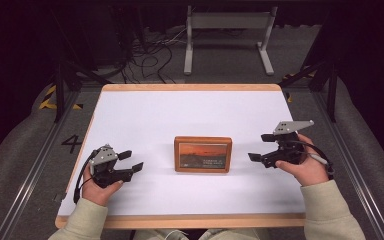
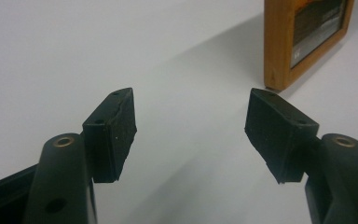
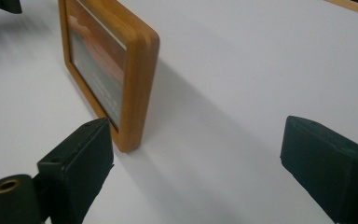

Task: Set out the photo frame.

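Overhead shot first: wooden picture frame (image 1: 203, 154) stands upright near the middle of the white table (image 1: 145, 115), sunset photo facing the person. Left gripper (image 1: 130, 161) sits well off to the frame's left, jaws spread with nothing between them. Right gripper (image 1: 261, 147) is over on the frame's right, a bit closer, jaws also apart and not touching anything.

Left gripper view: both black pads (image 2: 112, 133) stand wide apart over bare tabletop, and the picture frame (image 2: 303, 39) shows up in the top right corner, well clear of them.

Right gripper view: the frame (image 3: 109, 70) is seen edge-on, standing on the table just past the left-hand pad (image 3: 81, 158). Pretty close, but I can't see any contact. Jaws are wide here too, only table between them.
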The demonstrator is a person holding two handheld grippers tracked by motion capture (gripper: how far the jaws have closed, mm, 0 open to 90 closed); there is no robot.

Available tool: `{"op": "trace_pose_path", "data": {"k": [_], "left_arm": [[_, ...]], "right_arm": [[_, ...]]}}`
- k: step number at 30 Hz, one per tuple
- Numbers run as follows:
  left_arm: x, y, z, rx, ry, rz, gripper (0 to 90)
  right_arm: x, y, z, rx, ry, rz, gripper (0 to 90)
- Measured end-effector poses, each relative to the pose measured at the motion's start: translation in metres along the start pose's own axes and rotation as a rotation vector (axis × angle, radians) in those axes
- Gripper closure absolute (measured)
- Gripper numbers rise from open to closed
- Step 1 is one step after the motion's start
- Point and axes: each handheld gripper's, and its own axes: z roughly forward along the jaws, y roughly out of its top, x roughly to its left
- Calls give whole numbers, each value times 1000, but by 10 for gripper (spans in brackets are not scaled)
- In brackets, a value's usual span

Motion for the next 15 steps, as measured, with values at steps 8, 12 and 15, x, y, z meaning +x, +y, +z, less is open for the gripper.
{"op": "trace_pose_path", "data": {"k": [8, 12, 15], "left_arm": [[8, -2, 0, -9, 29, 22, 349], [10, -5, -1, -7, 39, 8, 350], [11, -6, -1, -11, 42, -7, 350]], "right_arm": [[-10, -34, 4, -29, -75, 72, 106], [-12, -50, 14, -48, -88, 102, 123], [-13, -60, 21, -52, -114, 113, 123]]}}
